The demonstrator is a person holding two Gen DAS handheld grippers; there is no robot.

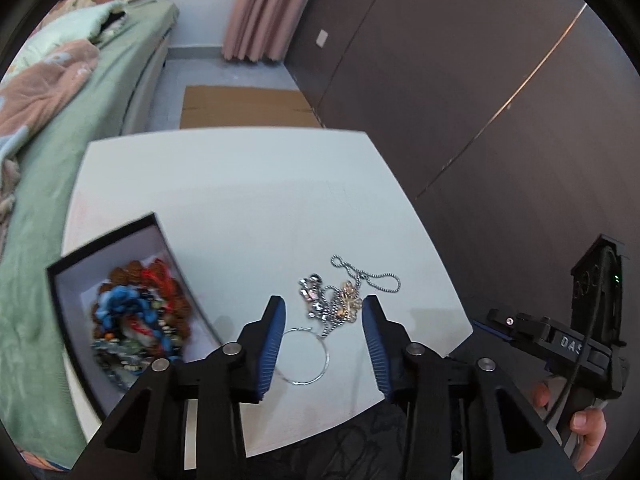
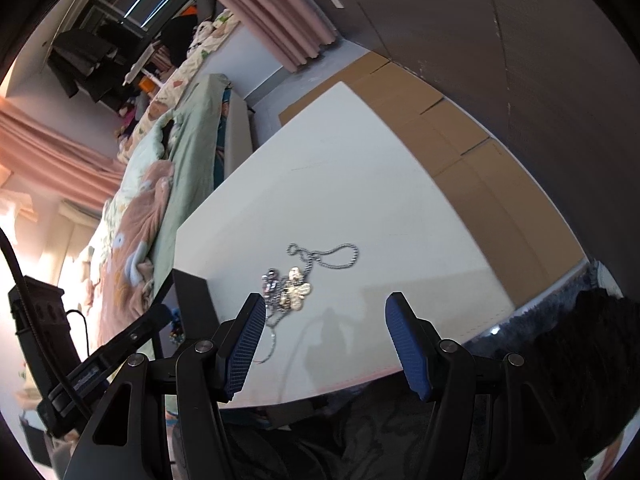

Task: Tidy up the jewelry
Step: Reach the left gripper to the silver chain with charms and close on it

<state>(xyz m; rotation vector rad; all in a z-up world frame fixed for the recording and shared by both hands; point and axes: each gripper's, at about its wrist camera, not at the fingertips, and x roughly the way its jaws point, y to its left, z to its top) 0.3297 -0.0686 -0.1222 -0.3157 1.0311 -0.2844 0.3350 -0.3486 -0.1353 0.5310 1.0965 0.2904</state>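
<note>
Jewelry pile: centre frame, just ahead, between left gripper tips.
Left fingers: released, nearer.
Right gripper: released.

A box is set at the worktop's left edge, with beads heaped in it. Right of it, on the worktop, a chain, charms and a ring are clustered. A bed is seen left of the worktop.
</note>
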